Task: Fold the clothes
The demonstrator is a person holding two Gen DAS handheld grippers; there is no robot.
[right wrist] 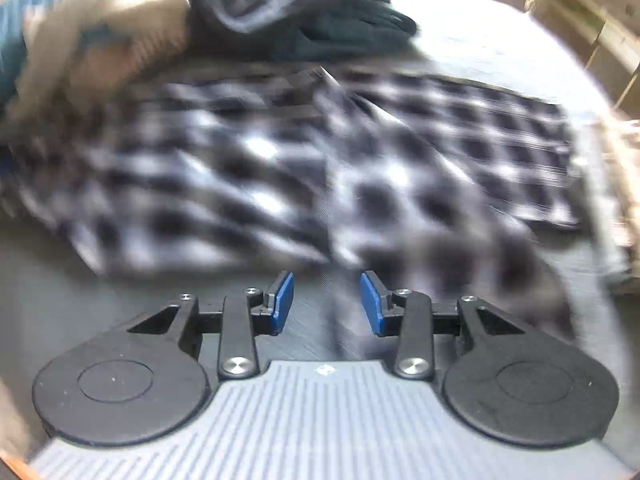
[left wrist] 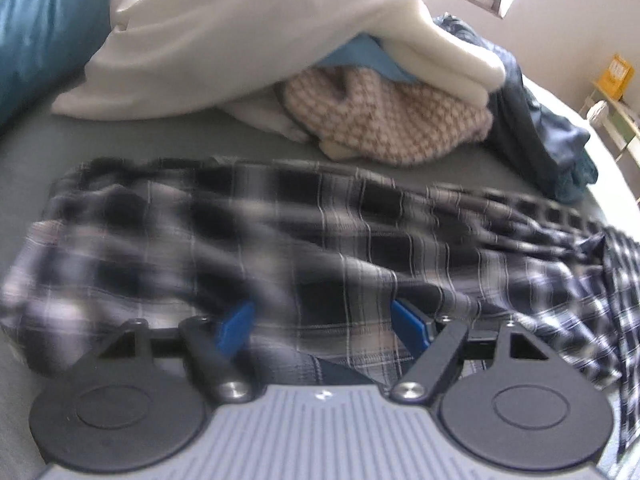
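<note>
A black-and-white plaid garment (left wrist: 304,240) lies spread across a grey bed sheet (left wrist: 120,140). My left gripper (left wrist: 322,320) is open, low over the garment's near edge, with plaid cloth running between its blue pads (left wrist: 236,322) and partly covering them. In the right wrist view the same plaid garment (right wrist: 320,168) is blurred. My right gripper (right wrist: 327,304) is open just short of its near edge, a narrow strip of the cloth reaching into the gap between the blue pads (right wrist: 282,300).
Behind the garment sits a heap of clothes: a white piece (left wrist: 240,40), a pink checked knit (left wrist: 392,120), a light blue piece (left wrist: 360,56) and dark blue clothing (left wrist: 532,128). A dark garment (right wrist: 340,28) lies beyond the plaid. Shelving (left wrist: 616,116) stands right of the bed.
</note>
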